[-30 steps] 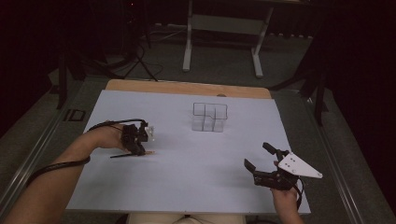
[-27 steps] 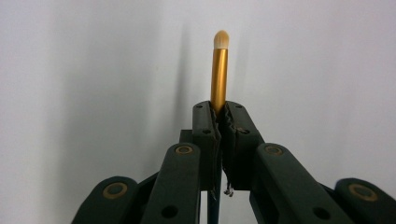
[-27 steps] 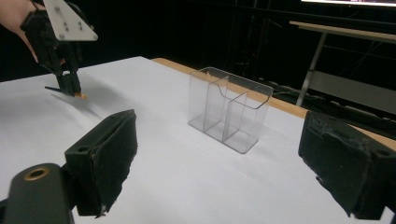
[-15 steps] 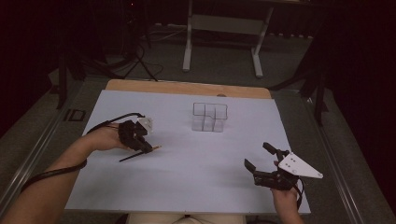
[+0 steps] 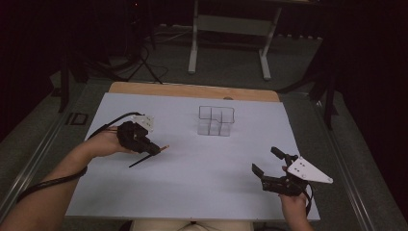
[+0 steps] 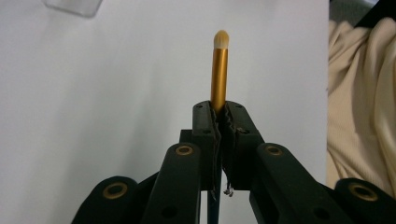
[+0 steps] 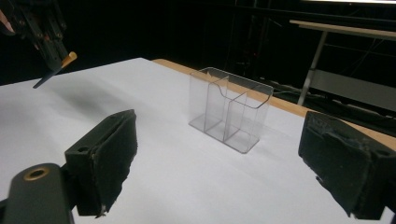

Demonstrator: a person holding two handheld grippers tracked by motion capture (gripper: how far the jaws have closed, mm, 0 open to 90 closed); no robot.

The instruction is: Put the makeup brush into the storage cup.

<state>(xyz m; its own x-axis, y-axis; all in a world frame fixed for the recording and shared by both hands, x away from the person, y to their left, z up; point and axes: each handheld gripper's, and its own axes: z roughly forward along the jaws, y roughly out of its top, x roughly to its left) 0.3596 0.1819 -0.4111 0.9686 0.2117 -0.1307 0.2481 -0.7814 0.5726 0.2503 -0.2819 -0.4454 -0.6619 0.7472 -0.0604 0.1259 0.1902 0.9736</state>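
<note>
My left gripper (image 5: pixel 153 148) is shut on a makeup brush (image 5: pixel 144 158) with a dark handle, a gold ferrule and a cream tip, held above the left part of the white table (image 5: pixel 192 192). In the left gripper view the ferrule of the brush (image 6: pixel 219 70) sticks up from between the shut jaws of the left gripper (image 6: pixel 219 116). A clear plastic organizer (image 5: pixel 216 120) with several compartments stands upright at the table's far middle. My right gripper (image 5: pixel 263 159) rests open near the front right with nothing in it. The right gripper view looks past the right gripper (image 7: pixel 224 163) at the organizer (image 7: pixel 231 109) and the distant brush (image 7: pixel 53 70).
A wooden strip (image 5: pixel 192 90) runs along the table's far edge, and a metal stand (image 5: pixel 231 29) is on the dark floor beyond. Beige clothing of the person (image 6: pixel 359 116) lies past the table's near edge. Cables trail from both grippers.
The left gripper has turned and risen a little with the brush, so the brush now points up and to the right instead of lying flat. The right gripper has stayed put.
</note>
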